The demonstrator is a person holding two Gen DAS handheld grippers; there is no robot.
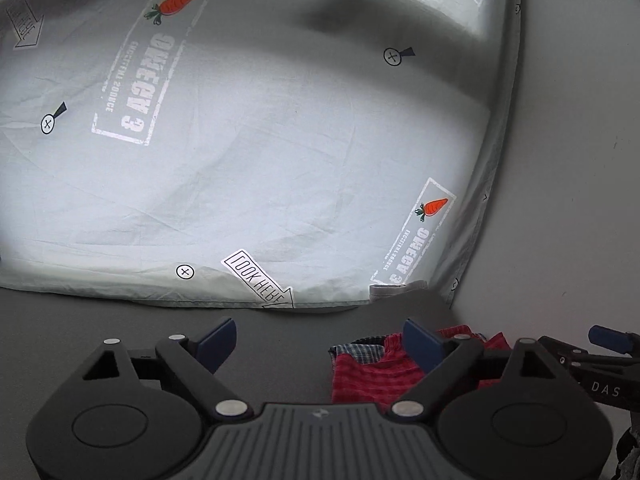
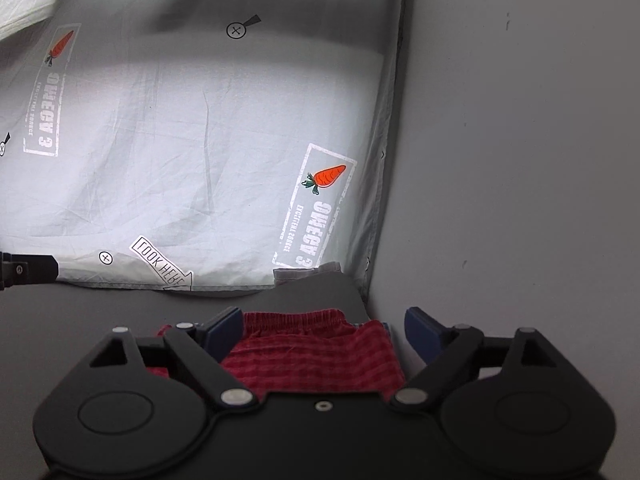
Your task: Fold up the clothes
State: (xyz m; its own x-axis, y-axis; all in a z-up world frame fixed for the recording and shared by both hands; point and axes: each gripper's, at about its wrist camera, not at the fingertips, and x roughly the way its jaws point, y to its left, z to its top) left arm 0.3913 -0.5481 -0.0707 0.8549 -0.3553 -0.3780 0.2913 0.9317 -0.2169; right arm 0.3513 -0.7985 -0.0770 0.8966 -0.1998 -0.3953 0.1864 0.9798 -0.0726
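Observation:
A red striped garment with an elastic waistband lies crumpled on the dark grey surface. It also shows in the left wrist view, with a blue checked piece at its left edge. My right gripper is open, its jaws wide apart on either side of the garment, just above it. My left gripper is open and empty; its right finger stands over the garment's left part. The right gripper's arm shows at the right of the left wrist view.
A pale grey printed sheet with carrots and "OMEGA 3" labels covers the bed beyond the dark surface; it also shows in the right wrist view. A grey wall stands close on the right. A small grey cloth tab lies at the sheet's edge.

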